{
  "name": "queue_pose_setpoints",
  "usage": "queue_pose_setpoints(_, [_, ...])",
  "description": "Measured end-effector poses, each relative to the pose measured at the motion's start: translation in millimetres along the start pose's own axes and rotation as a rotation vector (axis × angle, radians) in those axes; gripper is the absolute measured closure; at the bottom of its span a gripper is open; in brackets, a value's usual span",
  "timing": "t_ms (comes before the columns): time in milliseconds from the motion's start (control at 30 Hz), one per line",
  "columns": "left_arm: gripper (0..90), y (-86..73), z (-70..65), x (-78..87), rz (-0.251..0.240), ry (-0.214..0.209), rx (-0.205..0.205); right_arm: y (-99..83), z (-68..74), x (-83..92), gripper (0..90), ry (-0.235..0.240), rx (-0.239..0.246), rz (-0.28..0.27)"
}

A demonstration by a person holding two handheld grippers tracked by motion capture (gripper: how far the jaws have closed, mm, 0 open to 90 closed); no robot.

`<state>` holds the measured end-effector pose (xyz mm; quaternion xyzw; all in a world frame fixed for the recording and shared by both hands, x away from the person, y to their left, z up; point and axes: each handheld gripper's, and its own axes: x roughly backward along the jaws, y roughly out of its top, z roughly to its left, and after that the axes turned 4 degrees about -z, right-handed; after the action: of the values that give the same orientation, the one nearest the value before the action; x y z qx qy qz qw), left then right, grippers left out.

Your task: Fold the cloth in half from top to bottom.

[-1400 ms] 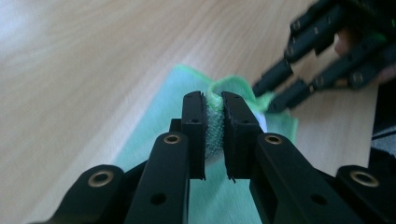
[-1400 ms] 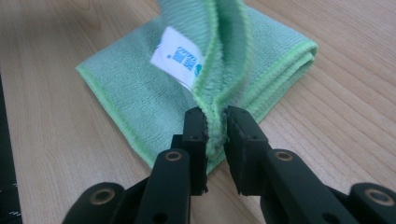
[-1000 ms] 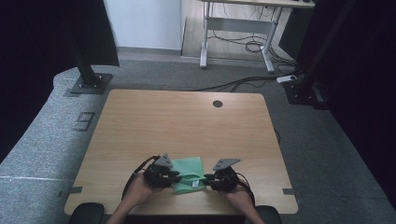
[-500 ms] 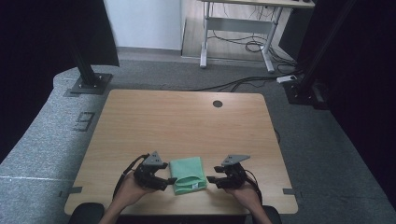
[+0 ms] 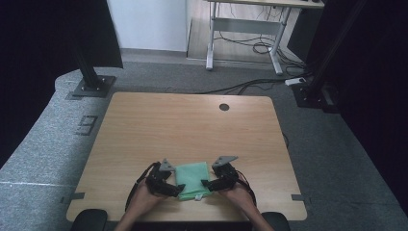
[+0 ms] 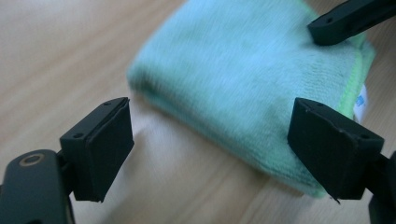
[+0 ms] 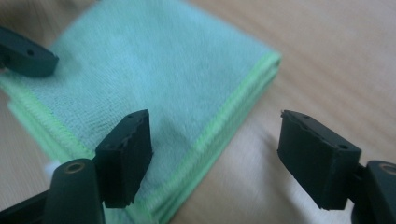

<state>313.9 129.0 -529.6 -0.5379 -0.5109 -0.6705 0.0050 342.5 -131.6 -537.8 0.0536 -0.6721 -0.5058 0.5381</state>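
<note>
So half a second back both grippers had pulled out to either side of the cloth, with bare table showing between each one and the fabric. Now they've come back in: in the high view our left gripper [image 5: 174, 188] sits against the left edge of the green cloth [image 5: 193, 180] and our right gripper [image 5: 208, 184] against its right edge, low in the frame near the front rim of the table [image 5: 192, 125].

Both are released, jaws spread wide. In the left gripper view one pad [image 6: 108, 148] is over bare wood at lower left and the other [image 6: 331, 151] overlaps the cloth's [image 6: 243, 79] near corner at lower right, where a small white label peeks out. In the right gripper view it's mirrored: one pad [image 7: 128, 156] hovers over the fabric [image 7: 149, 70], the other [image 7: 315, 156] over wood, so the stitched edge runs up between them. Neither has anything pinched yet.

We read that as lining up for another grab, probably one more fold or a straightening of the bundle, since the cloth already looks folded into a compact rectangle with layered edges. The views are a bit blurry, so how many layers, we can't say.

Count-wise: one cloth, two grippers, two hands coming in from the bottom of the frame, one table, and one dark round hole [image 5: 223, 107] toward its upper right.
</note>
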Motion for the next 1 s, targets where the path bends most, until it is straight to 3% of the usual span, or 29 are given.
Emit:
queue_pose_setpoints(167, [14.0,-9.2,-3.0,-4.3,-0.010,0.018,0.020,-7.8,4.0,3.3,23.7,-0.021,0.025,0.013])
queue_pose_setpoints(467, [10.2,-12.8,-2.4,-8.0,-0.032,0.062,-0.006,-13.1,6.2,3.4,22.2,-0.040,0.026,0.005])
queue_pose_setpoints(800, [5.5,-7.3,15.4,-14.5,-0.048,0.089,0.007,-12.5,5.6,-1.8,13.8,-0.080,0.003,-0.004])
queue_pose_setpoints(1000, [2.5,-1.8,25.8,-19.4,-0.045,0.101,0.013,-10.0,3.1,-5.8,13.4,-0.107,-0.019,-0.017])
